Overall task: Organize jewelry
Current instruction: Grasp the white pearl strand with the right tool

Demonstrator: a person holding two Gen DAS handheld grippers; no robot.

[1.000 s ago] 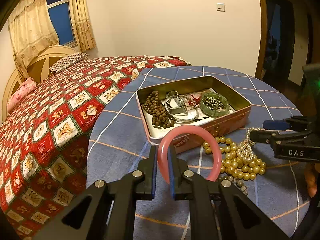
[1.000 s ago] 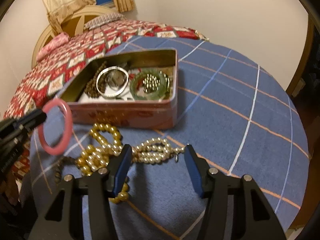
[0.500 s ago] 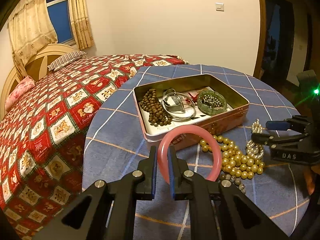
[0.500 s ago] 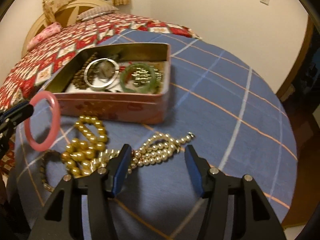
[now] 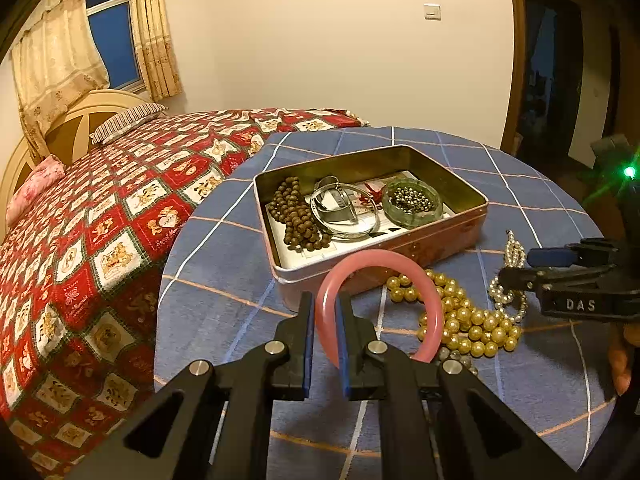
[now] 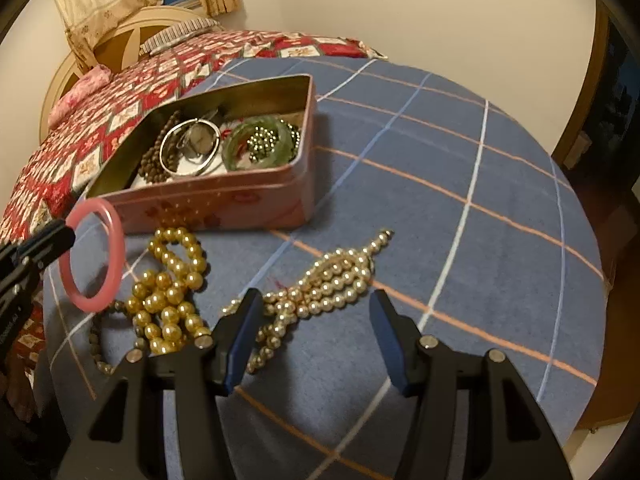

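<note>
Left-wrist view: the left tool [image 5: 324, 312] is clamped on one side of a pink bangle [image 5: 380, 300], holding the ring upright and clear of the worktop [image 5: 224, 276], just short of the open tin [image 5: 404, 252]. Gripped by its rim this way, the bangle hangs free on the far side, which looks suited to carrying it over the tin's near wall and laying it inside.

Across the worktop, the right tool [image 6: 316, 336] hovers with its jaws well apart and nothing between them, low over a bundle of pale pearls [image 6: 332, 280]. That wide stance suggests it is lining up to take the strand next, though no contact can be confirmed.

Beside the pearls, a heap of larger gold beads [image 6: 172, 288] lies near the tin's front wall, with a string of small dark beads [image 6: 96, 344] partly under it. These three pieces remain outside the tin.

Farther on, the tin already holds a coil of brown beads [image 5: 296, 220] at its left, a silver bangle [image 5: 344, 216] in the middle with what may be a watch inside it, and a green bangle [image 5: 412, 202] at the right encircling small metallic beads [image 5: 412, 200]. A paper liner [image 5: 288, 252] shows beneath them.

Beyond the worktop stands a bed [image 5: 100, 220].
</note>
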